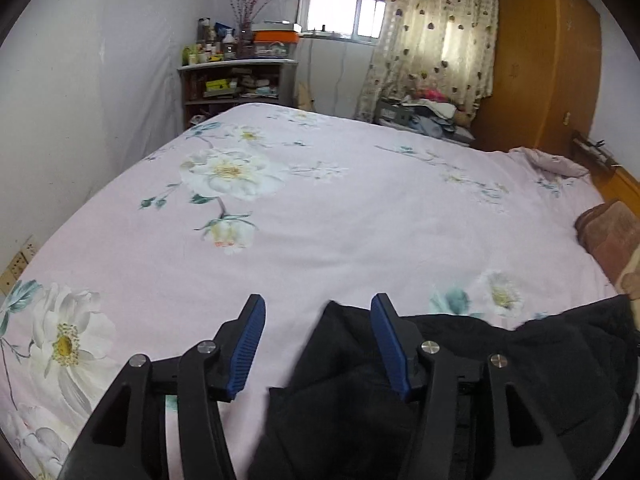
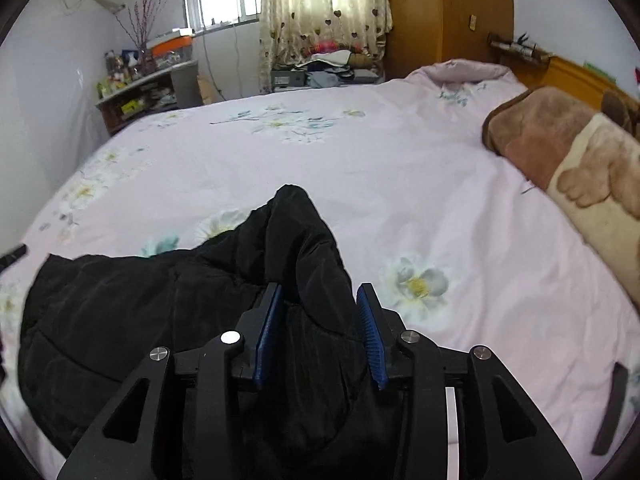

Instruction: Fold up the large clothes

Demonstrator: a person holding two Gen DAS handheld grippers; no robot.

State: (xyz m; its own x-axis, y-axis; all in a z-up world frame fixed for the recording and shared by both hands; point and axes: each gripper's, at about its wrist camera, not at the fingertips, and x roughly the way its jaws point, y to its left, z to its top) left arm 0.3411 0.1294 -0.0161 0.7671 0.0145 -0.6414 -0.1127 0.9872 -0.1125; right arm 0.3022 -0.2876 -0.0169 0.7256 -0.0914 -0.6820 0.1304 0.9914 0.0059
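1. The black padded jacket (image 2: 168, 304) lies crumpled on the pink flowered bed sheet (image 1: 320, 220), near the bed's close edge.
2. The right claw (image 2: 320, 330) stands apart; a raised fold of jacket sits between its blue pads (image 2: 370, 336), apparently unpressed.
3. The left claw (image 1: 318, 346) is apart above the jacket's left end, gripping nothing.
4. A brown blanket (image 2: 560, 148) lies folded at the right.
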